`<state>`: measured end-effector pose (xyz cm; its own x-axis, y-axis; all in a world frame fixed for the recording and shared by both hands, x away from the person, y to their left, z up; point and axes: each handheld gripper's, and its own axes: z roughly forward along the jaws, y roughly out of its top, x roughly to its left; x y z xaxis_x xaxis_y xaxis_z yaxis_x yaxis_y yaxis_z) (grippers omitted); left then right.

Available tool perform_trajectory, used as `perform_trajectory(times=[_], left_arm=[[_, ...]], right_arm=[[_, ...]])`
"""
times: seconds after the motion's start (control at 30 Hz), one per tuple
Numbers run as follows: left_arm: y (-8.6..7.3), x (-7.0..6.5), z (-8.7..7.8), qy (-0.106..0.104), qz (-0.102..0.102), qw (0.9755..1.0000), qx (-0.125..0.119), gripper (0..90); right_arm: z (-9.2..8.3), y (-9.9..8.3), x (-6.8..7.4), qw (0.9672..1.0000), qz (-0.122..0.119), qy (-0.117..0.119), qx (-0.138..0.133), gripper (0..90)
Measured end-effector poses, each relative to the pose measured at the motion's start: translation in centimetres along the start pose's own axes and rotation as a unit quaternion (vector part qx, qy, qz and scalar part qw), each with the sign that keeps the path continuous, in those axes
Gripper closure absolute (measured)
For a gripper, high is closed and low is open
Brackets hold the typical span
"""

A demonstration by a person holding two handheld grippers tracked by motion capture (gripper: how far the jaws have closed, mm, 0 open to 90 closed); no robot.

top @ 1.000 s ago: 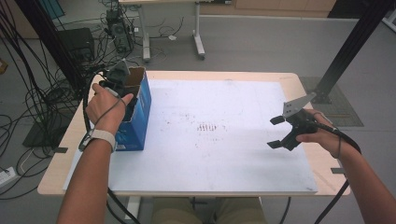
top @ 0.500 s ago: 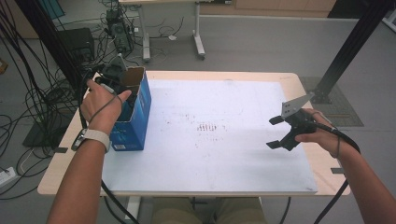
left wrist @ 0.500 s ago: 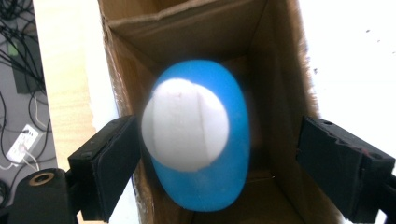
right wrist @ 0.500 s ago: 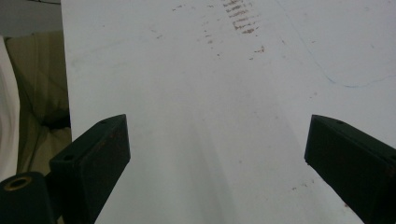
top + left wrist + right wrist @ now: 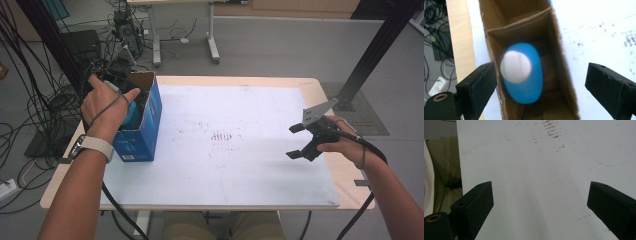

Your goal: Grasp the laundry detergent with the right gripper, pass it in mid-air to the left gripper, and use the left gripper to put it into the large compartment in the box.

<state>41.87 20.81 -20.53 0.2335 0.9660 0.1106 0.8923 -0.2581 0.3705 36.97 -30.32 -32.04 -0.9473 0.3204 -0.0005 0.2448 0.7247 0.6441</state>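
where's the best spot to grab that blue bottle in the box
Judging by its pose, grip the blue bottle just below its white cap, coming straight down. It stands upright inside the cardboard box, whose walls seem to block any sideways approach.

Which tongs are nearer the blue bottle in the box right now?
Left. The left tongs hang open right above the blue bottle standing in the cardboard box, jaws having just opened off it. The right tongs hover open far across the white board.

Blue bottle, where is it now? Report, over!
Left gripper jaws just opened, nothing between them. Blue bottle stands inside the cardboard box. Right gripper open over the white mat. Nothing in the way.
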Motion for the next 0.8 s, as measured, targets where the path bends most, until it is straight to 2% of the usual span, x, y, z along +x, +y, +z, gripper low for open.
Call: perform_trajectory(times=[0.4,0.57,0.8], left_arm=[[0.9,-2.4,-2.2,-0.019,0.048,0.9984,-0.025,10.7],[1.2,-3.4,-2.6,-0.032,0.066,0.9968,-0.033,10.5],[1.5,-4.7,-3.2,-0.039,0.093,0.9941,-0.039,10.5]], right_arm=[[-0.2,0.3,0.1,1.0000,-0.002,0.000,0.001,6.7],[-0.2,0.2,0.1,1.0000,-0.002,-0.002,0.002,6.8],[-0.2,0.1,0.1,1.0000,0.001,-0.002,0.005,6.7]])
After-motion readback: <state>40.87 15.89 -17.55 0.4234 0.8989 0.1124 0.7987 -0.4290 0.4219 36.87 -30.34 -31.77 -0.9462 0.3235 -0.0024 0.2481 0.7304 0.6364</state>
